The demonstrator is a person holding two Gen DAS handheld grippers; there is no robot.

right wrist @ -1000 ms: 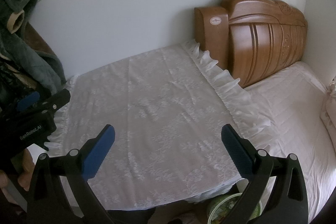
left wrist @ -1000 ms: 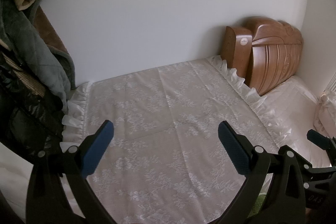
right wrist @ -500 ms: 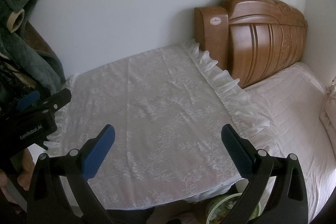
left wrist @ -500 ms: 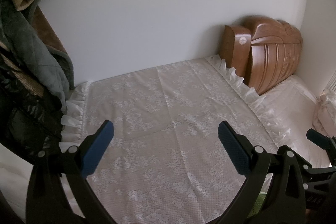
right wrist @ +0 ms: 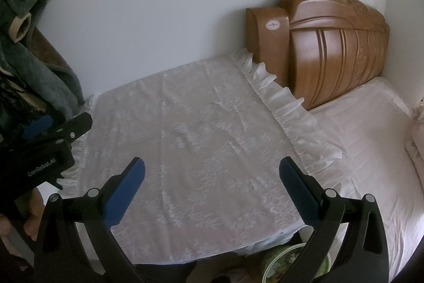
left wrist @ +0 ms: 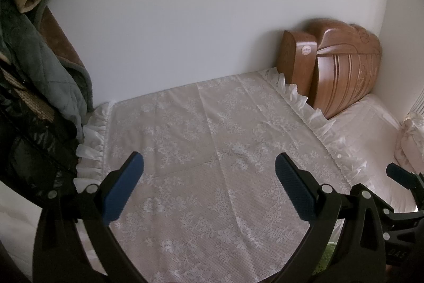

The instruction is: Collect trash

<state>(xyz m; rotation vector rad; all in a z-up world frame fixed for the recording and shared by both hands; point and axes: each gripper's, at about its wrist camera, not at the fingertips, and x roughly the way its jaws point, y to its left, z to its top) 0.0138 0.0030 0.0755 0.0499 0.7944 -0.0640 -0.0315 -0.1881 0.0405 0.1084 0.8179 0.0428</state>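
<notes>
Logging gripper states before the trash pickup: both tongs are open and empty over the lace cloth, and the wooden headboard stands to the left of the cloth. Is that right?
One slip: the headboard stands to the right of the lace cloth, as the right wrist view shows. The rest holds: left tongs and right tongs are open and empty over the cloth.

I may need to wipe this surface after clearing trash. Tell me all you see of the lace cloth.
The lace cloth is white, sheer, floral-patterned, with fold creases and ruffled trim on both side edges. It lies flat over a raised surface against the wall, its front edge hanging. One ruffle meets the headboard and bed sheet; the other touches hanging clothes. Nothing lies on it.
</notes>
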